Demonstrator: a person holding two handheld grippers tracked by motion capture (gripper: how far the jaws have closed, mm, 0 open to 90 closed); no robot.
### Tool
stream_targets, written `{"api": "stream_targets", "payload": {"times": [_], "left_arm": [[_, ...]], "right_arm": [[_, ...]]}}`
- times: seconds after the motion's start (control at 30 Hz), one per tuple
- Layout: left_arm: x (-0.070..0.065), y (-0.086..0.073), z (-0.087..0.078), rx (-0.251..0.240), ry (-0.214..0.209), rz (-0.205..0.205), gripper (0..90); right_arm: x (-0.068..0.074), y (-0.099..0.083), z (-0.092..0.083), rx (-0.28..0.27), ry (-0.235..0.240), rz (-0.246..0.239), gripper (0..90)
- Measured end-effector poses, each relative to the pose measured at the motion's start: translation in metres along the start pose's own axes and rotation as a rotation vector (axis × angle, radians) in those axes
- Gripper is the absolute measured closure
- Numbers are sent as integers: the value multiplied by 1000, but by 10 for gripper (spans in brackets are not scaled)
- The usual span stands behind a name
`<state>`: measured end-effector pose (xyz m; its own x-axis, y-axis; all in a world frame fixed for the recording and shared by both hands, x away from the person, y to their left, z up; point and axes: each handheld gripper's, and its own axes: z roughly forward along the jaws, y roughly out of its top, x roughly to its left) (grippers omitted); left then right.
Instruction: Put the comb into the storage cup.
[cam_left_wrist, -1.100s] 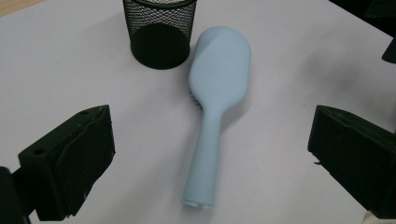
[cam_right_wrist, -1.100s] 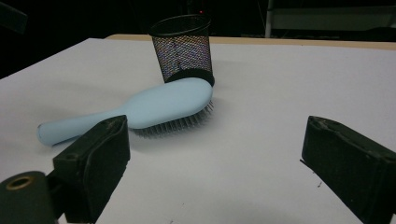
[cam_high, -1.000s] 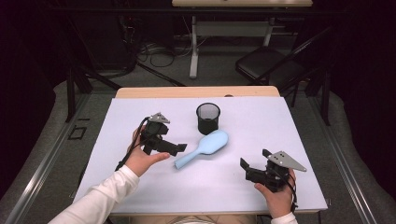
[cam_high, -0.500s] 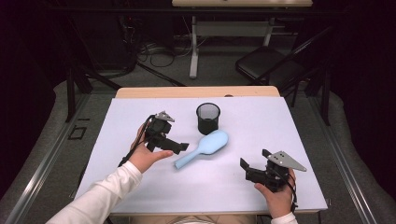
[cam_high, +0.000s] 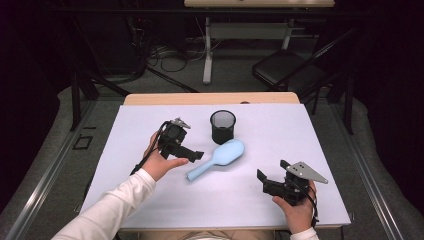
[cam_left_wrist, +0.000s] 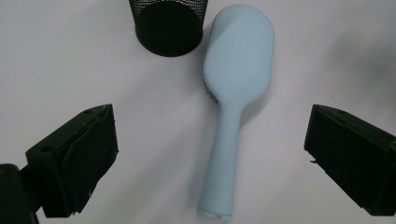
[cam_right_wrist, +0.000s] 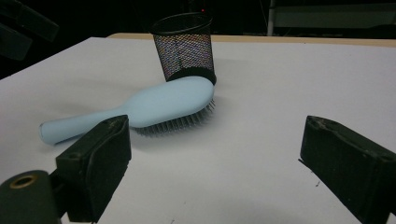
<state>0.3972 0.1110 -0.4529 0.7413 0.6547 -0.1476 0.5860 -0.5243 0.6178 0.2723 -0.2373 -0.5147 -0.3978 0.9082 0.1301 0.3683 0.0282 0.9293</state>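
A light blue hairbrush (cam_high: 220, 157) lies bristles down in the middle of the white table, its head touching a black mesh cup (cam_high: 222, 126) behind it. My left gripper (cam_high: 189, 150) hovers just left of the handle, open. In the left gripper view the brush (cam_left_wrist: 238, 60) runs up between the wide jaws of my left gripper (cam_left_wrist: 211, 140), and neither jaw touches it; the cup (cam_left_wrist: 169, 23) stands at the top. My right gripper (cam_high: 272, 171) rests open near the front right. The right gripper view has the brush (cam_right_wrist: 163, 102) and cup (cam_right_wrist: 184, 46) beyond my right gripper (cam_right_wrist: 215, 140).
The white table top (cam_high: 310, 135) has a wooden strip (cam_high: 210, 98) along its far edge. Beyond it a black chair (cam_high: 290, 70) and cables (cam_high: 160, 55) sit on the dark floor. Metal rails run along both sides of the table.
The left hand has edged its gripper slightly right, toward the brush handle. The right gripper, the brush and the cup have stayed put.
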Motion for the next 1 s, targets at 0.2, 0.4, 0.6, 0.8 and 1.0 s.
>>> {"api": "stream_targets", "payload": {"times": [0.2, 0.4, 0.6, 0.8, 1.0], "left_arm": [[0, 2, 5, 12, 4, 3, 42], [-3, 5, 11, 23, 7, 17, 50], [-7, 8, 17, 41, -5, 29, 57], [-10, 10, 22, 51, -12, 42, 72], [-12, 11, 26, 56, -4, 45, 80]], "right_arm": [[0, 0, 0, 1, 1, 0, 89], [0, 0, 0, 5, 3, 0, 94], [0, 0, 0, 4, 5, 0, 98], [0, 0, 0, 7, 6, 0, 100], [-1, 0, 0, 8, 6, 0, 105]]}}
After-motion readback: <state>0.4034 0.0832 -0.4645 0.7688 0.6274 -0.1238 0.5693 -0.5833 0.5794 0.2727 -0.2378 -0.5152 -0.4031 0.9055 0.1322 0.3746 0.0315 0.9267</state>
